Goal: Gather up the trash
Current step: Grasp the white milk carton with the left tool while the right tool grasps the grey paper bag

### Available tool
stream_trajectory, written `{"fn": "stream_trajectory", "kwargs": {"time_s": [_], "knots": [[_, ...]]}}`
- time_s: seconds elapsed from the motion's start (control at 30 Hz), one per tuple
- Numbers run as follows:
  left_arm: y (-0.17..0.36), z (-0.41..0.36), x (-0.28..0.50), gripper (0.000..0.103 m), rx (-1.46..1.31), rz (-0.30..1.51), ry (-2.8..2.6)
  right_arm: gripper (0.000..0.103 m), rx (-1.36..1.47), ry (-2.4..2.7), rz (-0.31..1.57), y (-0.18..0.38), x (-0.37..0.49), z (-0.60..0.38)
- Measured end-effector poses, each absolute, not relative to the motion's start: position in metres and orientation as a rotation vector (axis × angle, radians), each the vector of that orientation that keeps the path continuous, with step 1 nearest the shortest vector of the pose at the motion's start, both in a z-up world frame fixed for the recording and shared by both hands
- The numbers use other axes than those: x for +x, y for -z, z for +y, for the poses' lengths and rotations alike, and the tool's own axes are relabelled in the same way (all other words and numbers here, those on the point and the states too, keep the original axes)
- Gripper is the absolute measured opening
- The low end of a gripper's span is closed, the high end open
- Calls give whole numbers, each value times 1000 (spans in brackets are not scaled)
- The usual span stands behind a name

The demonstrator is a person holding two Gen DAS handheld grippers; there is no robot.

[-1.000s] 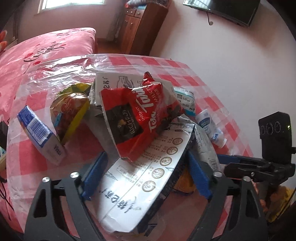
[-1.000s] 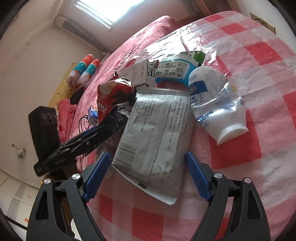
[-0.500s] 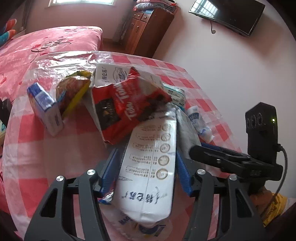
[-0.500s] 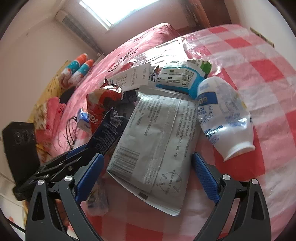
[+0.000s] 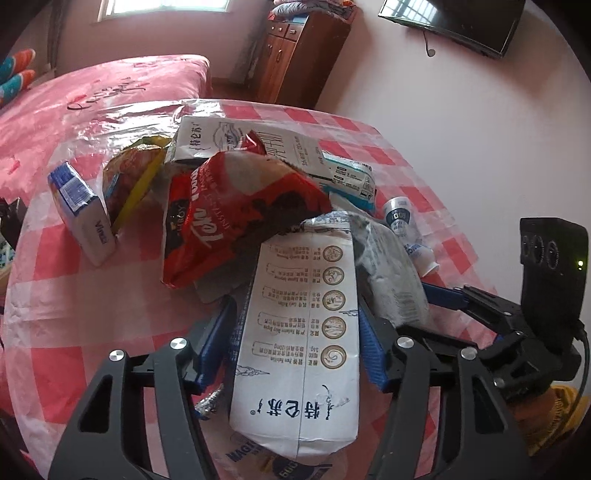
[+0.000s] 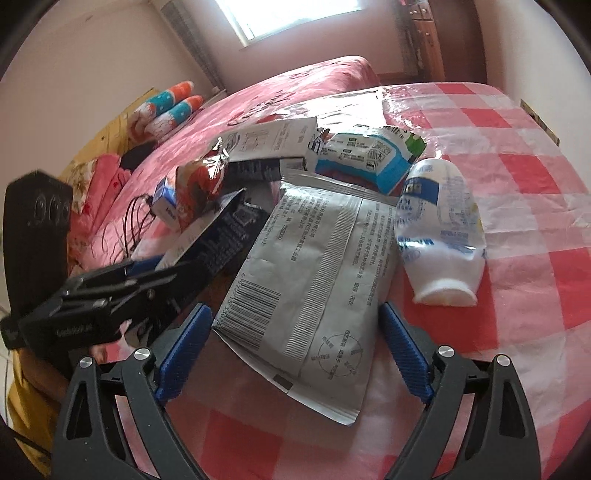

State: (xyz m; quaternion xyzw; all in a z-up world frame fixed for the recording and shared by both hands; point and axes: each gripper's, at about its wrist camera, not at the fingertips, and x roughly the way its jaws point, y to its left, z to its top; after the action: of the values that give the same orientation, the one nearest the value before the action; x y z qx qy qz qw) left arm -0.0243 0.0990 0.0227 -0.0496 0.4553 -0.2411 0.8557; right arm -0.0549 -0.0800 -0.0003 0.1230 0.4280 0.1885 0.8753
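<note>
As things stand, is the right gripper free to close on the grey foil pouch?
Probably yes. The right gripper stands open with the grey foil pouch lying flat between its fingers, nothing on top of its near end. The white squeezed bottle lies beside it, clear of the fingers.

I am at a table [image 5: 74,314] under a red-and-white checked cloth with clear plastic over it. Just beyond the table is a bed [image 5: 110,85] with a pink printed cover. Past the bed's far end a bright window [image 5: 166,5] sits in a pale pink wall [image 5: 443,92]. To the right of the bed stands a dark wooden cabinet [image 5: 299,55] with folded bedding on top. Further right, a dark television [image 5: 454,18] hangs on the wall.
</note>
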Motion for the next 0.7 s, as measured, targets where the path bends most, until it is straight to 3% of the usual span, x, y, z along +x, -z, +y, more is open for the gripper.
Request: {"fn": "stream_trajectory", "kwargs": {"time_s": [0.53,0.7], "knots": [[-43,126,-53,55,-285,878,426,97,315,-292,902,4,-34,-80],[-45,130,-67,55,-316,863,435,82,284,-294,880,5,-44,-78]]}}
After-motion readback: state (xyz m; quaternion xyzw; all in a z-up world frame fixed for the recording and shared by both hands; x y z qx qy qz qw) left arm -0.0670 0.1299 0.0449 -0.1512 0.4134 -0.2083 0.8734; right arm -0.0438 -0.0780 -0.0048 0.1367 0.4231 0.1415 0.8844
